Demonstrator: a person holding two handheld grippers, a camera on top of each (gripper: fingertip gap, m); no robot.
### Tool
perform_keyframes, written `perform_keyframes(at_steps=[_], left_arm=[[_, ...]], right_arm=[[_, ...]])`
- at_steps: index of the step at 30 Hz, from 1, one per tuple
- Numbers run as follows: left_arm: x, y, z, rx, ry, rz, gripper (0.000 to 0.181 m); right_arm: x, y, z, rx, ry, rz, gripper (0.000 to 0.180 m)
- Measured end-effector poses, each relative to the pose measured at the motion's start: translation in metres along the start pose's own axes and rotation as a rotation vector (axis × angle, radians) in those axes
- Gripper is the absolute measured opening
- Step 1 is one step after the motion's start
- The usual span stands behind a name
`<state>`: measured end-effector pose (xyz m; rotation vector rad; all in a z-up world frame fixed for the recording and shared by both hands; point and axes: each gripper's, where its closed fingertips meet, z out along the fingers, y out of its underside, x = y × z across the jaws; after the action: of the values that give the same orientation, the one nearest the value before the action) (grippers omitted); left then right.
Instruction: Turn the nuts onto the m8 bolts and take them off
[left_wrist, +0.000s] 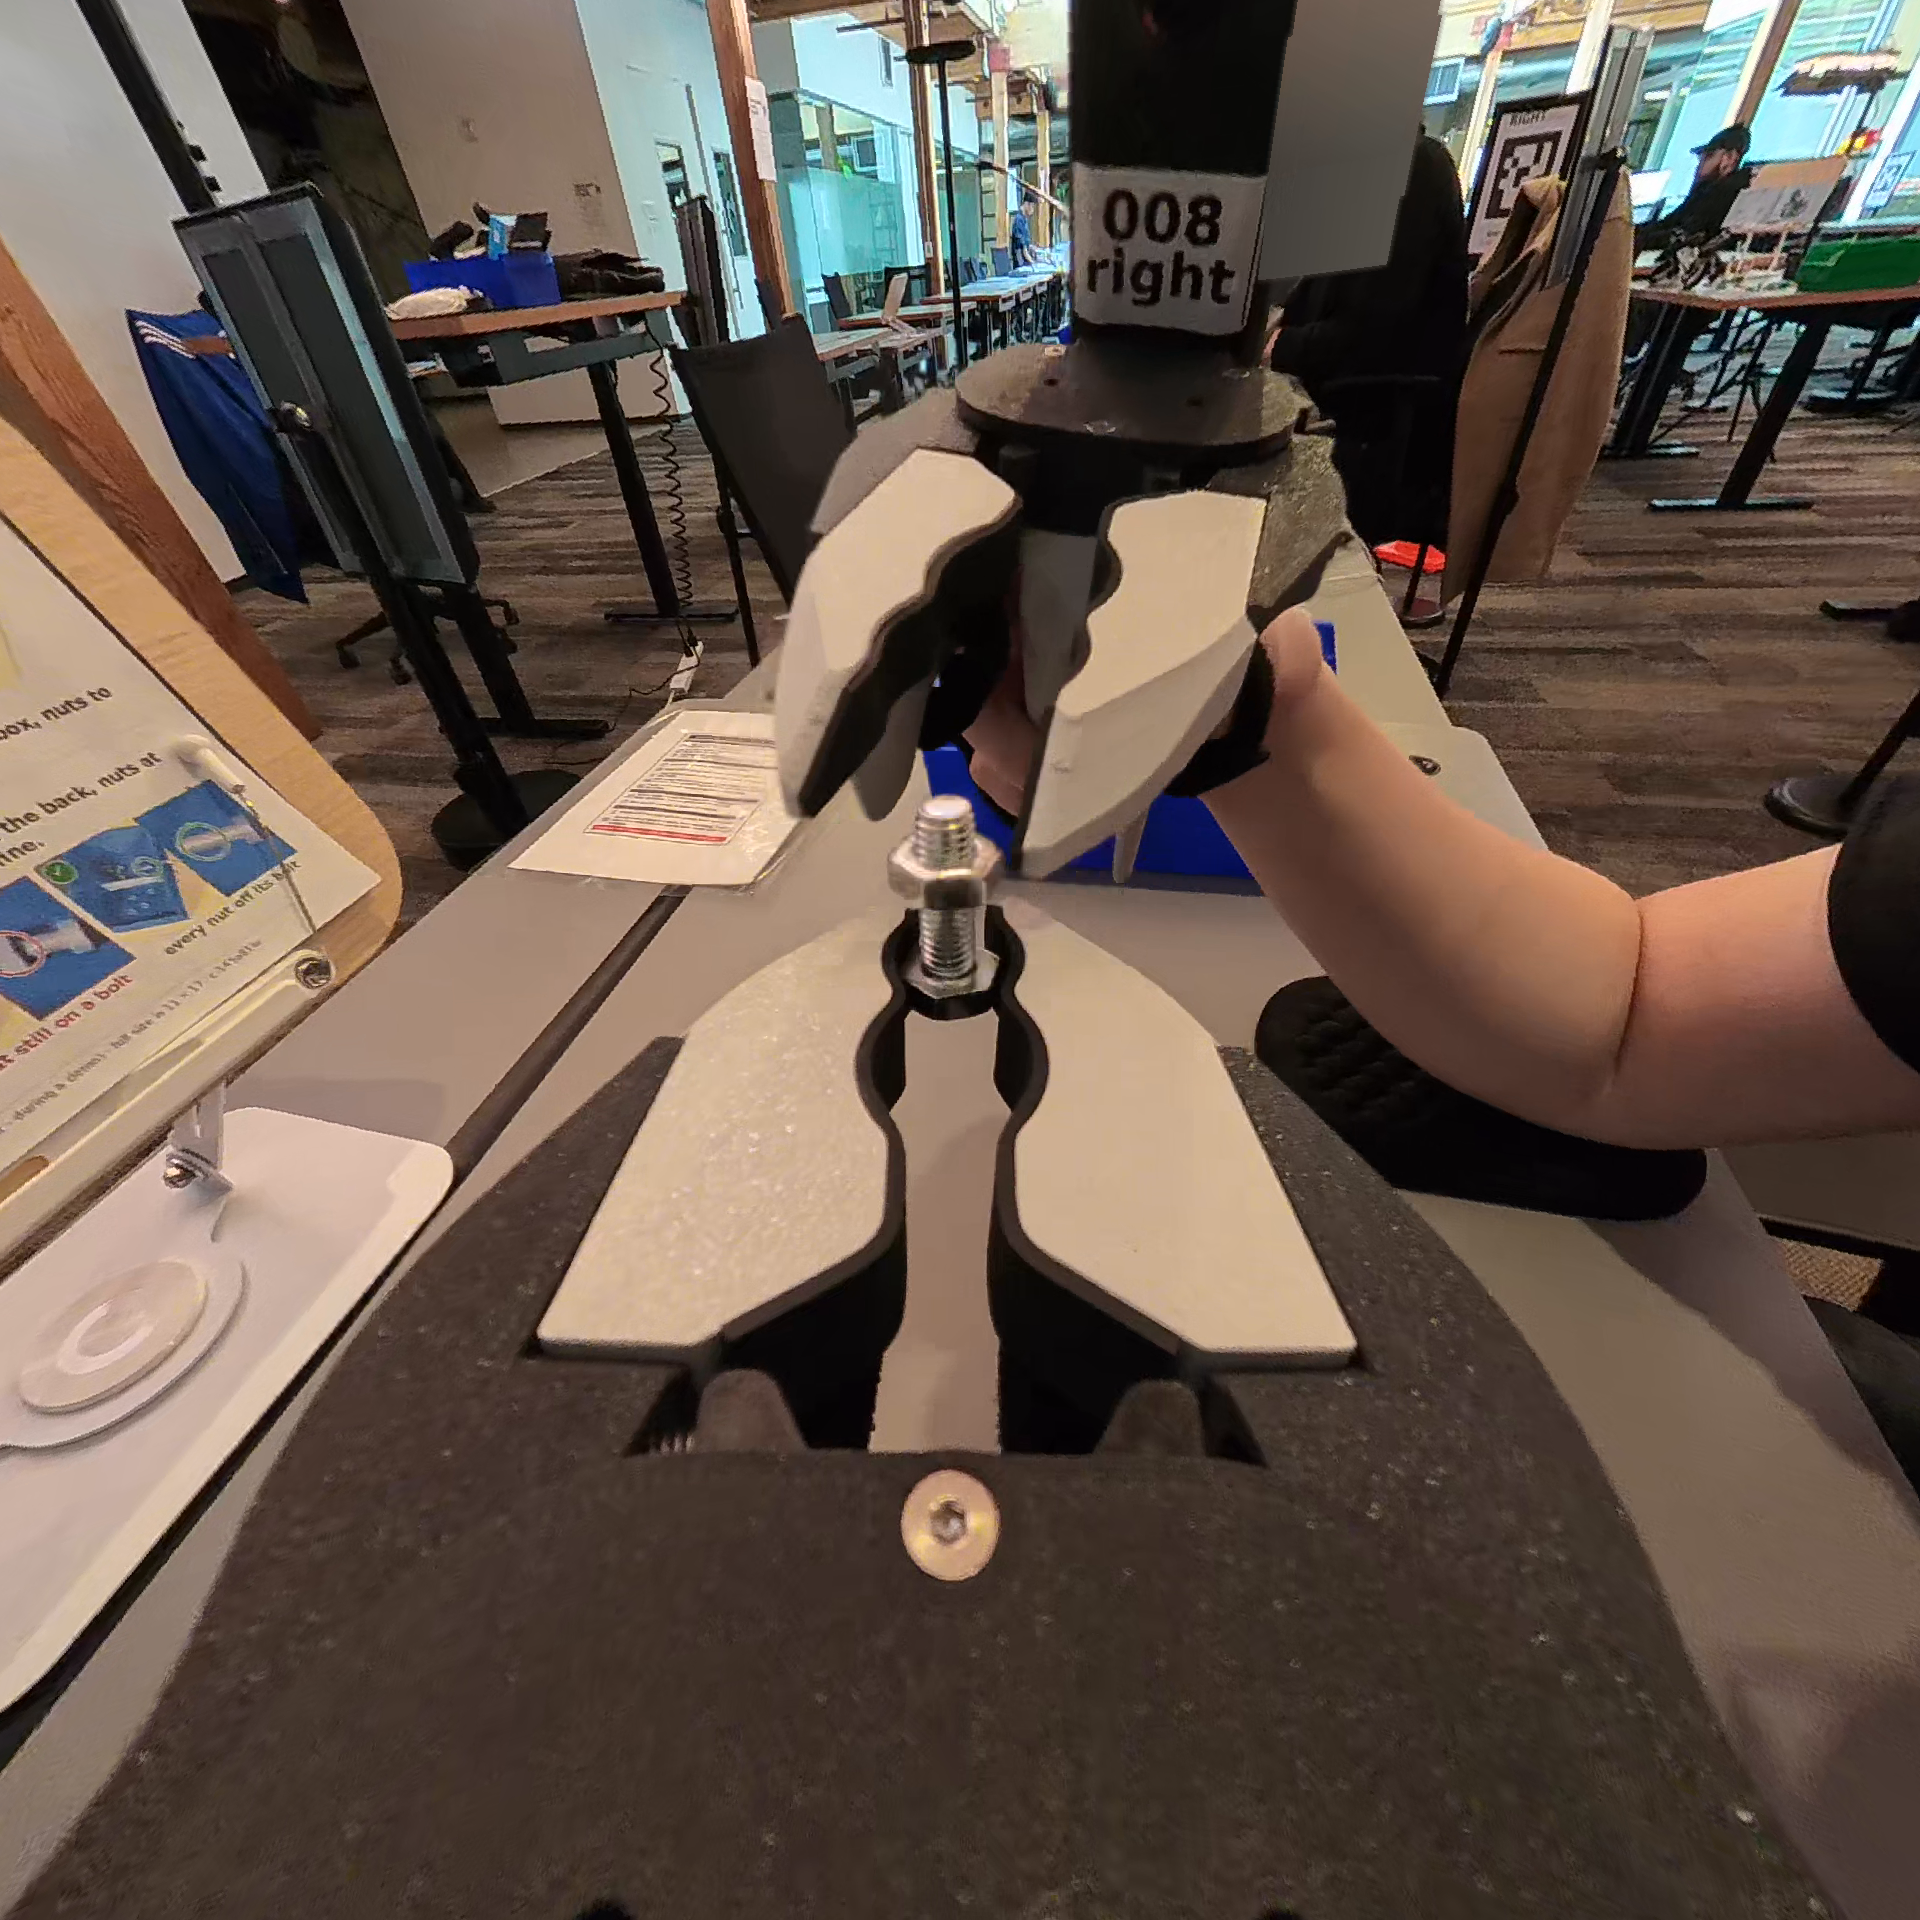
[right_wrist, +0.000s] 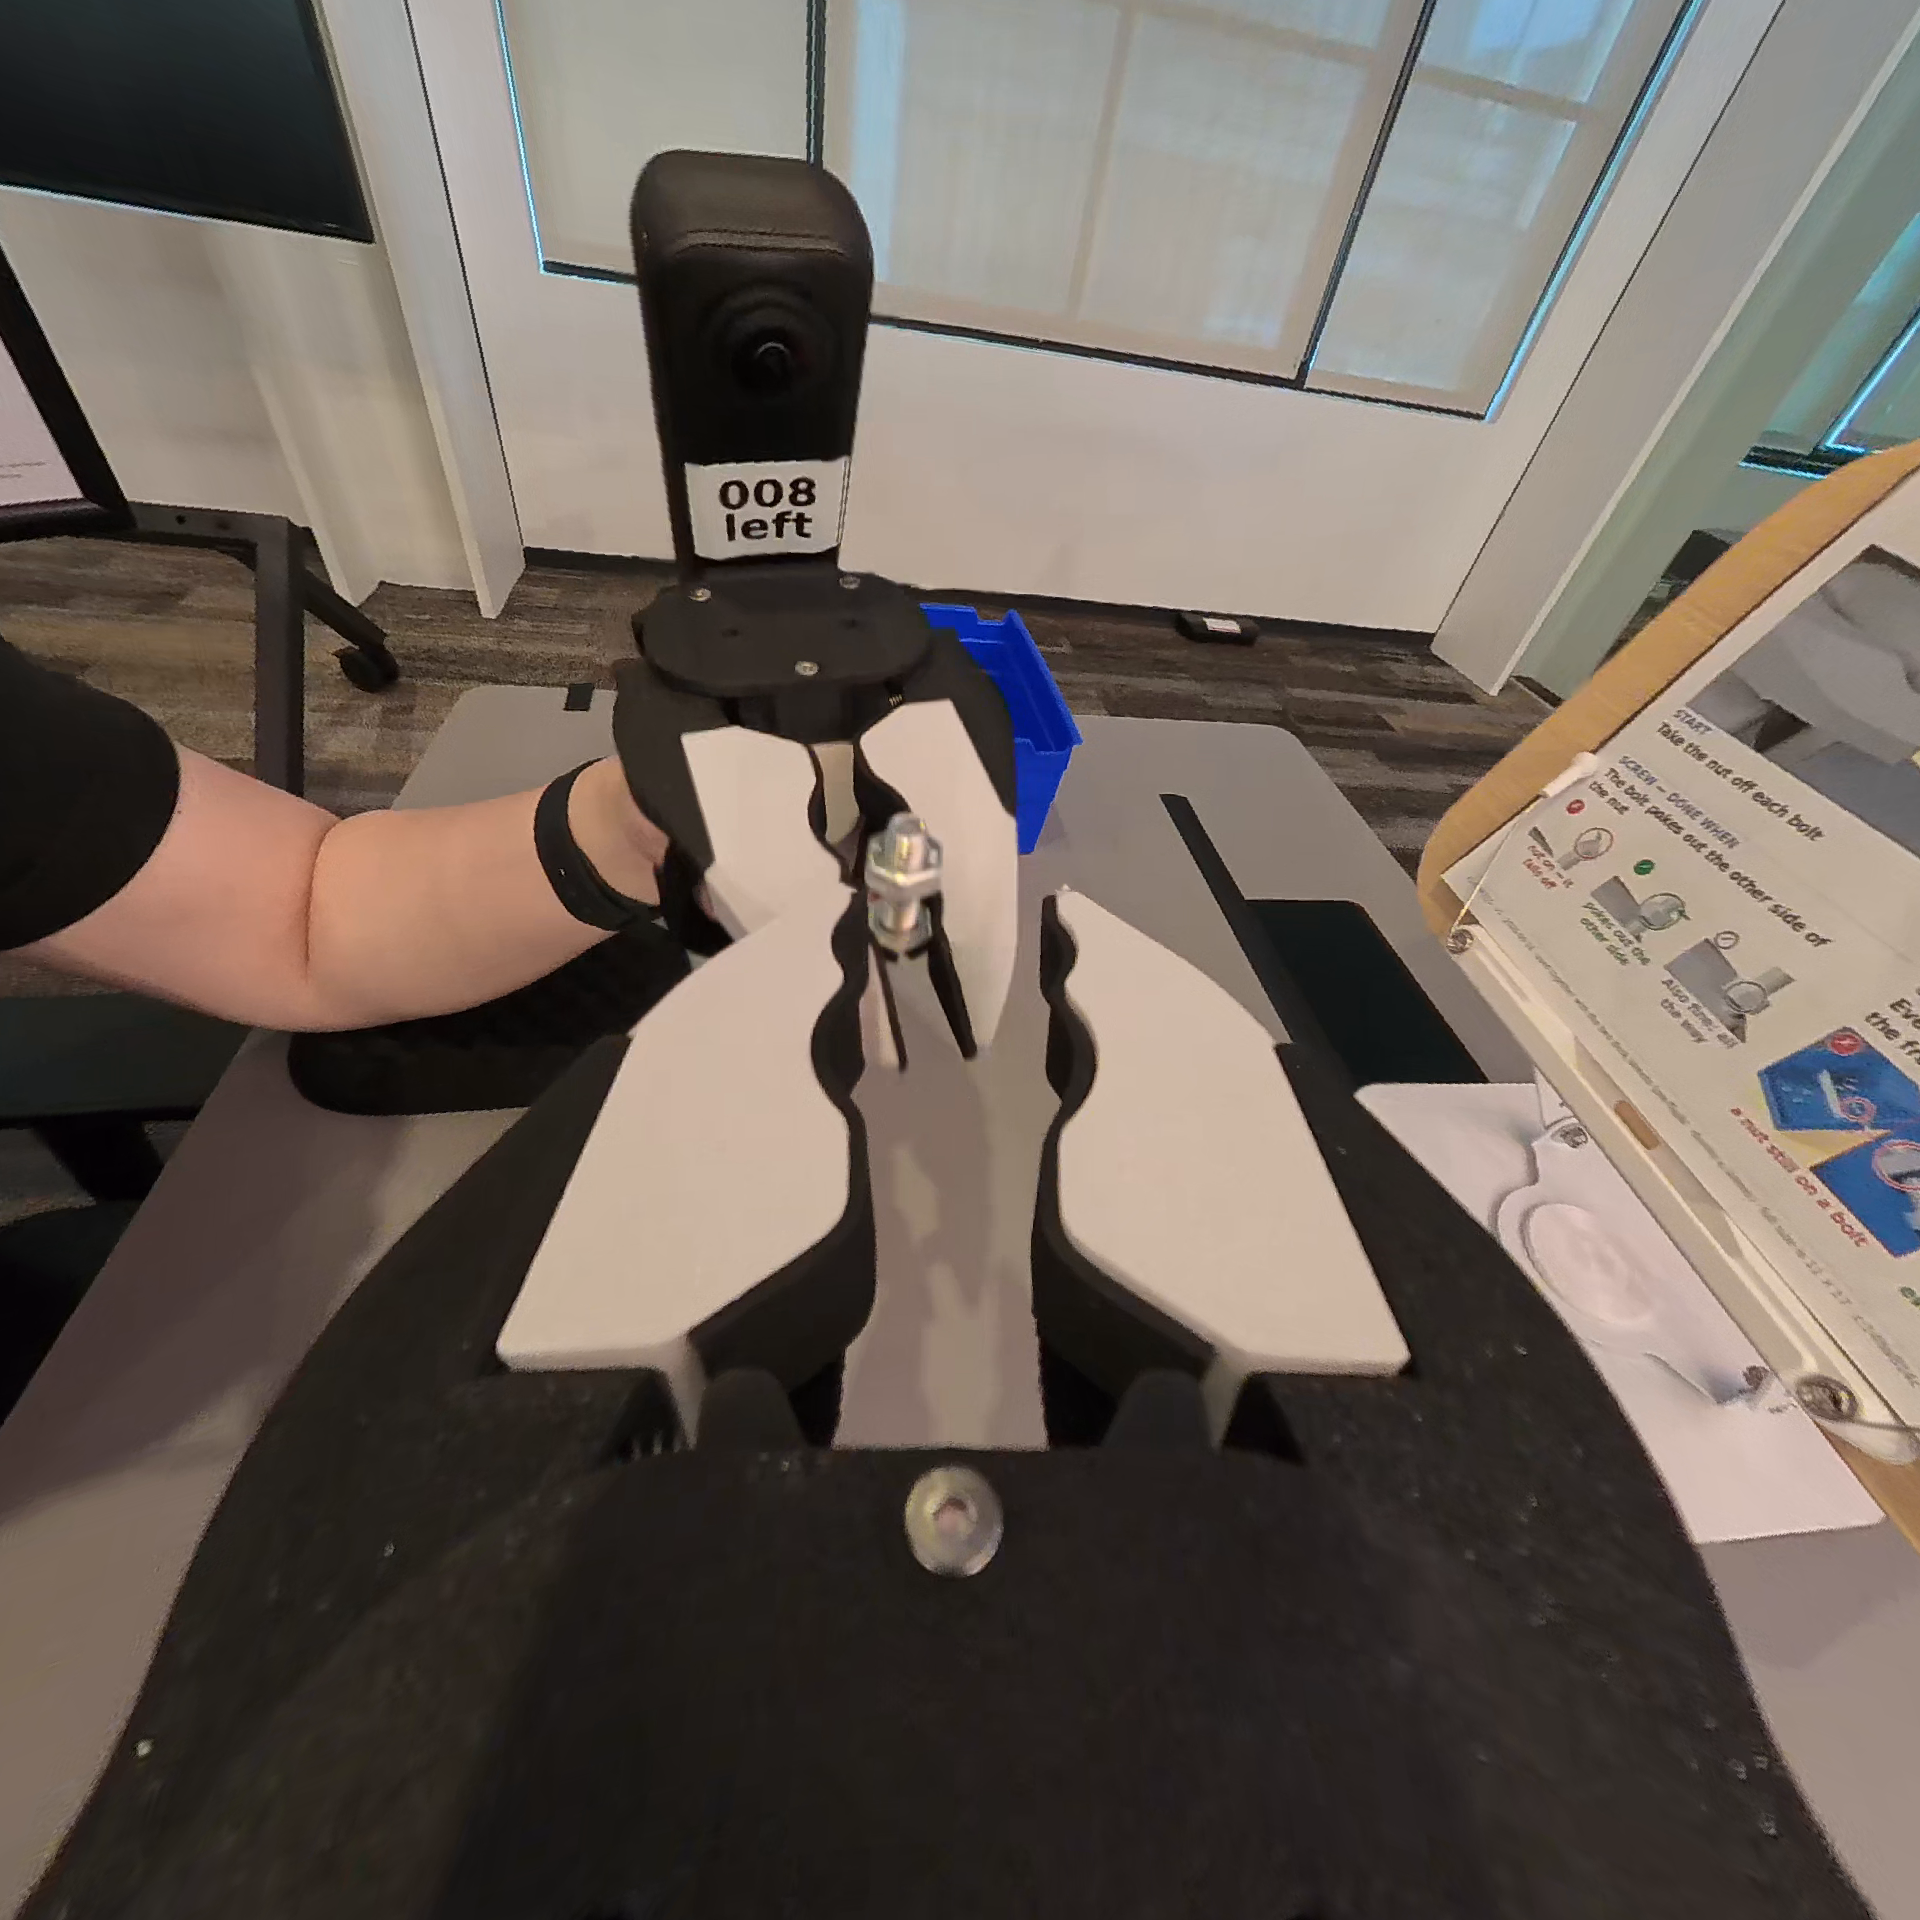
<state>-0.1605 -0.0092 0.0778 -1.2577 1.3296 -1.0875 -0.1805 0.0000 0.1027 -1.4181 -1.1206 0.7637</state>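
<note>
A steel M8 bolt (left_wrist: 943, 826) stands upright with a hex nut (left_wrist: 940, 881) threaded partway down it. My left gripper (left_wrist: 948, 961) is shut on the bolt's head, held in the notch near the fingertips. My right gripper (left_wrist: 920, 831) comes from the far side, open, with its jaws either side of the nut and bolt top. In the right wrist view, my right gripper (right_wrist: 940, 925) is open in front of the nut (right_wrist: 902, 871) and bolt (right_wrist: 898, 928). The left gripper (right_wrist: 928, 1023) holds the bolt there.
A blue bin (left_wrist: 1174, 831) sits on the grey table (left_wrist: 520, 966) behind the grippers; it also shows in the right wrist view (right_wrist: 1029, 717). An instruction board (left_wrist: 156, 831) on a white base (left_wrist: 260, 1299) stands at one side. A black pad (left_wrist: 1455, 1122) lies under the forearm. A printed sheet (left_wrist: 675, 800) lies nearby. My two grippers' fingertips are within a few centimetres of each other.
</note>
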Motion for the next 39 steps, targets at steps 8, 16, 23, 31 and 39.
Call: perform_keyframes(at_steps=[8, 16, 23, 31, 39], left_arm=[[0.000, -0.001, 0.000, -0.001, 0.002, -0.012, 0.012], [-0.002, -0.003, -0.004, 0.015, 0.007, -0.040, 0.012], [0.001, -0.002, 0.000, 0.004, 0.011, -0.033, 0.012], [-0.001, -0.003, -0.001, 0.018, 0.013, -0.053, 0.012], [-0.004, -0.006, -0.005, 0.031, 0.001, -0.066, 0.012]], right_arm=[[-0.006, -0.005, 0.012, 0.018, -0.011, 0.000, 0.030], [-0.002, -0.012, -0.004, 0.088, -0.041, 0.054, 0.023], [-0.001, -0.011, 0.008, 0.080, -0.021, 0.051, 0.028], [-0.008, -0.020, 0.002, 0.150, -0.103, 0.122, 0.022], [0.006, -0.011, 0.000, 0.105, -0.026, 0.117, 0.020]])
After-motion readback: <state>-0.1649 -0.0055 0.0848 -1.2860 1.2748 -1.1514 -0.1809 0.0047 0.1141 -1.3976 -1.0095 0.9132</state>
